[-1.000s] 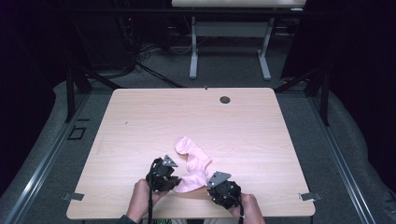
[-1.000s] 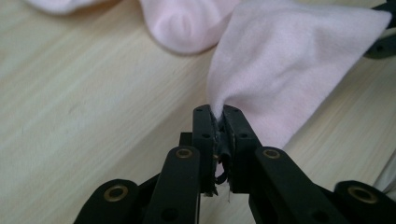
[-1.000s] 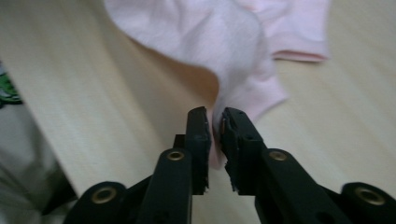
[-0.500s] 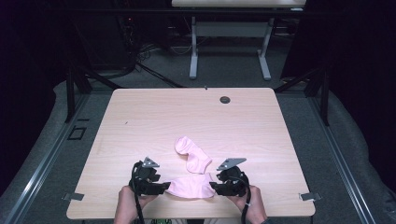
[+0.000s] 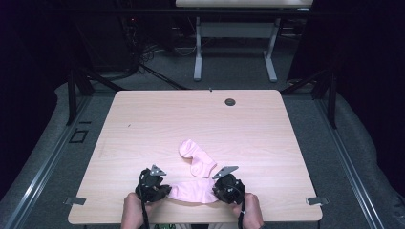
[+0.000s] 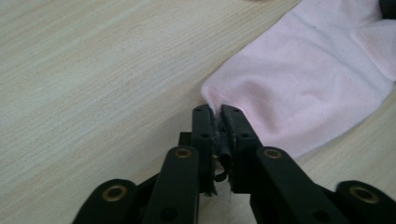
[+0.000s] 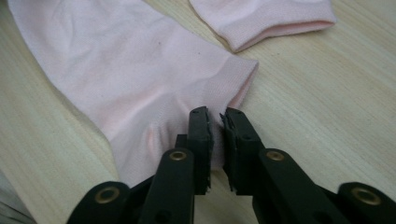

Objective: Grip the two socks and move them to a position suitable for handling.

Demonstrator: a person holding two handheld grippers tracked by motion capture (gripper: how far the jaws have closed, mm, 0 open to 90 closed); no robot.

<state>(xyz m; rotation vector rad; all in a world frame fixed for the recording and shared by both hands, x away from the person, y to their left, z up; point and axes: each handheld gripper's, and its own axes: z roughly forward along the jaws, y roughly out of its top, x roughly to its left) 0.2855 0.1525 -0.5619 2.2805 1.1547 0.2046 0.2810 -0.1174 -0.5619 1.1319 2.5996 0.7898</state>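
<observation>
A pink sock lies flat near the table's front edge, stretched between my two grippers. My left gripper is shut on one end of it; in the left gripper view the jaws pinch the edge of the sock. At the other end, my right gripper is shut on the ribbed cuff; the right gripper view shows the fabric bunched between the jaws. A second pink sock lies bent just beyond the first, with its cuff close to the held one.
The light wooden table stretches away beyond the socks, with a small dark round grommet near its far edge. Metal brackets sit at the front corners. A person's hands hold the grippers at the front edge.
The grippers have moved apart and back toward the front edge, drawing one sock out flat from the bunched pair. The other sock stays behind on the table.
</observation>
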